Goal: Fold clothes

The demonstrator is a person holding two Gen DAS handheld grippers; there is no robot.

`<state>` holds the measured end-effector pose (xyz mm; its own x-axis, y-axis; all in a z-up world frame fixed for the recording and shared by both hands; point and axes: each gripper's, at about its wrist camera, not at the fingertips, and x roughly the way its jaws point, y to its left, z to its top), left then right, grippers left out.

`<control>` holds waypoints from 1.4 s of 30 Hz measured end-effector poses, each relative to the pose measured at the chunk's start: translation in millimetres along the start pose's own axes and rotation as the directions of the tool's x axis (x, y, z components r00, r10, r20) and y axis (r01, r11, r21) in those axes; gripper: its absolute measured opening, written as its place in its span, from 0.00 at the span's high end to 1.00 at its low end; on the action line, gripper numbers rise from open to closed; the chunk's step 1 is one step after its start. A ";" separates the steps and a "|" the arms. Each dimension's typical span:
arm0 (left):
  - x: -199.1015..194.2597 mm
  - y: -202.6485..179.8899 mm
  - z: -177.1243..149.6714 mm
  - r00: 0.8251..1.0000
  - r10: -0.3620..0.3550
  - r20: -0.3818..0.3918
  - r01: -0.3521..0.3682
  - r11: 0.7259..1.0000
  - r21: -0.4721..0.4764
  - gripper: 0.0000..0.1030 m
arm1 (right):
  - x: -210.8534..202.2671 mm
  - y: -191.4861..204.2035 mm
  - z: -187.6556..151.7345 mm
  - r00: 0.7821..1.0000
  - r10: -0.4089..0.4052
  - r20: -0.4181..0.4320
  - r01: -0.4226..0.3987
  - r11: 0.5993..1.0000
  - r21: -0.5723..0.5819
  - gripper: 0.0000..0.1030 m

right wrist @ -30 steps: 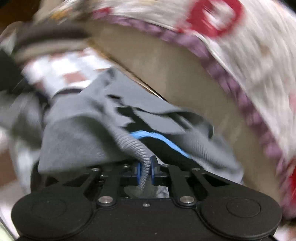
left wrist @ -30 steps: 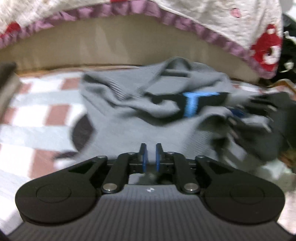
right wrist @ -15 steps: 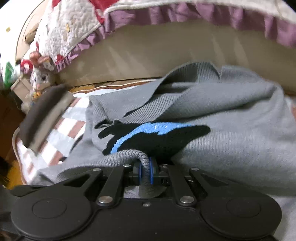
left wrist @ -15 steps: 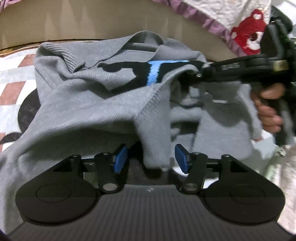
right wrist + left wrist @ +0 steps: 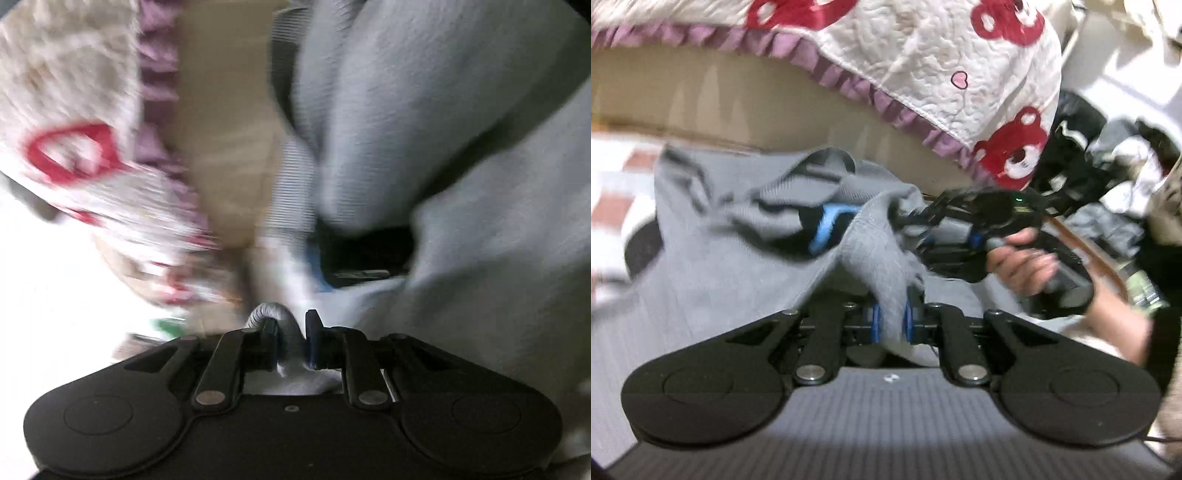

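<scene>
grey sweater (image 5: 713, 266) is heaped on the checked mat by the bed base | left gripper (image 5: 891, 320) jaws closing, pressed on a fold | right gripper (image 5: 291, 341) jaws opening, ribbed edge loose between them | risk: edge dropped mid-fold, fold undone

One grey sweater (image 5: 713, 280) lies on the one checked bedsheet (image 5: 613, 199). Two grippers: the left gripper (image 5: 891, 319) and the right gripper (image 5: 291, 341). One hand (image 5: 1023, 264) shows. One quilt (image 5: 923, 70) hangs above, with three red bears visible on it.
</scene>
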<state>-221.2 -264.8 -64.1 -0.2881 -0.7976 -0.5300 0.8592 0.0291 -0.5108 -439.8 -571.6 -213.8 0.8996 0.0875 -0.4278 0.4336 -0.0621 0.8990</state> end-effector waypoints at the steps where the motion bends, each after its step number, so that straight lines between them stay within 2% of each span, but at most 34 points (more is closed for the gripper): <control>1: 3.0 8.6 -6.9 1.000 0.006 -0.019 -0.007 0.998 -0.056 0.89 | 2.2 9.8 -2.3 0.985 -0.169 0.030 0.171 0.980 -0.101 0.77; 2: 10.3 18.0 -11.2 0.999 0.009 -0.044 -0.014 0.994 -0.109 0.89 | 5.7 21.7 -5.5 0.939 -0.331 0.092 0.344 0.917 -0.205 0.78; 3: 19.2 27.9 -14.5 0.997 0.009 -0.074 -0.021 0.986 -0.163 0.89 | 9.7 35.0 -10.8 0.883 -0.440 0.162 0.469 0.832 -0.298 0.78; 4: 27.2 37.8 -16.6 0.995 0.014 -0.094 -0.035 0.975 -0.221 0.89 | 13.9 48.5 -16.8 0.823 -0.517 0.236 0.568 0.731 -0.377 0.78; 5: 34.7 47.9 -18.0 0.994 0.024 -0.109 -0.054 0.958 -0.282 0.89 | 14.2 60.5 -23.5 0.787 -0.541 0.296 0.615 0.663 -0.426 0.75; 6: 39.9 57.4 -19.5 0.992 0.033 -0.118 -0.070 0.941 -0.331 0.89 | 10.7 72.9 -33.0 0.770 -0.535 0.348 0.638 0.616 -0.462 0.73; 7: 43.8 66.5 -21.0 0.991 0.040 -0.124 -0.084 0.924 -0.372 0.89 | 5.3 84.5 -44.6 0.770 -0.516 0.375 0.636 0.584 -0.504 0.67; 9: 44.0 77.2 -22.0 0.990 0.068 -0.124 -0.113 0.908 -0.404 0.89 | -6.2 106.1 -68.5 0.788 -0.467 0.402 0.613 0.528 -0.588 0.62; 10: 42.2 79.5 -22.3 0.991 0.069 -0.115 -0.111 0.905 -0.412 0.88 | -9.1 115.9 -81.2 0.795 -0.459 0.396 0.597 0.481 -0.642 0.60; 11: 40.9 80.7 -21.6 0.993 0.061 -0.101 -0.098 0.901 -0.422 0.88 | -8.6 123.2 -95.7 0.787 -0.484 0.383 0.588 0.400 -0.703 0.59; 13: 38.2 79.1 -17.7 0.997 0.047 -0.063 -0.069 0.904 -0.422 0.89 | -5.6 135.8 -126.1 0.747 -0.557 0.363 0.549 0.209 -0.809 0.51; 15: 38.3 76.6 -10.2 0.997 0.074 -0.017 -0.075 0.913 -0.401 0.89 | 4.0 137.9 -156.8 0.687 -0.626 0.368 0.481 0.013 -0.876 0.42; 16: 40.7 76.3 -4.8 0.996 0.093 0.005 -0.083 0.915 -0.396 0.88 | 10.1 135.1 -169.7 0.662 -0.653 0.368 0.441 -0.057 -0.895 0.38; 17: 43.2 77.0 -0.9 0.994 0.105 0.021 -0.089 0.915 -0.392 0.88 | 15.9 131.6 -179.0 0.643 -0.673 0.365 0.408 -0.102 -0.907 0.38; 18: 45.3 78.1 2.0 0.993 0.116 0.033 -0.094 0.916 -0.390 0.88 | 21.6 127.4 -183.8 0.631 -0.688 0.359 0.390 -0.119 -0.913 0.38; 20: 48.6 82.1 5.4 0.991 0.127 0.044 -0.099 0.913 -0.397 0.88 | 33.1 118.8 -190.1 0.609 -0.714 0.346 0.364 -0.136 -0.921 0.38; 22: 50.8 88.0 5.7 0.991 0.132 0.037 -0.104 0.903 -0.418 0.88 | 45.8 108.8 -191.4 0.581 -0.738 0.342 0.364 -0.140 -0.921 0.38; 24: 51.5 94.2 3.9 0.990 0.135 0.028 -0.109 0.891 -0.441 0.88 | 58.7 101.8 -192.9 0.556 -0.750 0.358 0.371 -0.162 -0.915 0.38; 25: 51.9 97.6 2.9 0.991 0.132 0.024 -0.107 0.884 -0.455 0.88 | 66.0 97.9 -194.2 0.537 -0.754 0.378 0.371 -0.191 -0.909 0.38; 27: 51.9 101.4 0.3 0.991 0.129 0.018 -0.106 0.878 -0.466 0.88 | 78.7 89.2 -197.9 0.496 -0.740 0.454 0.357 -0.303 -0.884 0.38; 28: 52.5 101.1 -0.2 0.991 0.134 0.009 -0.115 0.880 -0.461 0.88 | 83.8 84.8 -199.5 0.484 -0.725 0.490 0.341 -0.359 -0.869 0.41; 29: 53.4 99.8 -0.2 0.990 0.143 -0.005 -0.130 0.884 -0.449 0.88 | 85.4 81.7 -199.6 0.486 -0.707 0.513 0.324 -0.399 -0.858 0.53; 30: 53.8 96.9 0.0 0.989 0.149 -0.014 -0.141 0.891 -0.431 0.88 | 82.1 82.6 -193.3 0.496 -0.688 0.530 0.351 -0.399 -0.847 0.66; 31: 53.8 93.1 0.3 0.988 0.154 -0.018 -0.148 0.900 -0.409 0.88 | 77.2 85.2 -184.5 0.506 -0.667 0.547 0.396 -0.383 -0.834 1.00; 32: 53.8 89.2 0.7 0.987 0.160 -0.023 -0.156 0.909 -0.386 0.88 | 72.4 87.8 -175.6 0.514 -0.646 0.565 0.441 -0.366 -0.820 1.00; 33: 53.8 85.4 1.0 0.986 0.165 -0.027 -0.163 0.917 -0.364 0.88 | 62.4 91.6 -162.6 0.538 -0.626 0.565 0.502 -0.301 -0.811 1.00; 35: 54.7 80.6 2.0 0.983 0.180 -0.031 -0.180 0.926 -0.333 0.88 | 37.4 97.7 -132.1 0.592 -0.583 0.556 0.617 -0.115 -0.778 1.00; 36: 55.5 79.6 2.2 0.982 0.184 -0.033 -0.185 0.927 -0.326 0.88 | 26.0 95.1 -116.0 0.597 -0.573 0.562 0.670 -0.030 -0.742 1.00; 37: 56.7 79.1 2.1 0.982 0.186 -0.037 -0.188 0.928 -0.323 0.88 | 15.2 91.1 -99.7 0.592 -0.568 0.572 0.718 0.049 -0.694 1.00; 40: 61.1 79.5 1.1 0.978 0.199 -0.057 -0.207 0.928 -0.310 0.88 | -8.8 74.9 -68.4 0.551 -0.607 0.573 0.798 0.185 -0.573 1.00; 41: 62.0 79.6 1.0 0.977 0.203 -0.061 -0.212 0.928 -0.305 0.88 | -16.5 73.2 -64.1 0.559 -0.605 0.566 0.804 0.230 -0.548 1.00; 42: 62.2 79.7 1.1 0.977 0.203 -0.061 -0.212 0.929 -0.302 0.88 | -22.6 76.2 -64.5 0.596 -0.581 0.555 0.785 0.277 -0.553 1.00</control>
<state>-170.2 -312.7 -137.1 -0.1323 -0.7370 -0.6628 0.7317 0.3785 -0.5669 -430.5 -514.2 -129.5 0.3133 -0.4632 -0.8290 0.7979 0.6018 -0.0347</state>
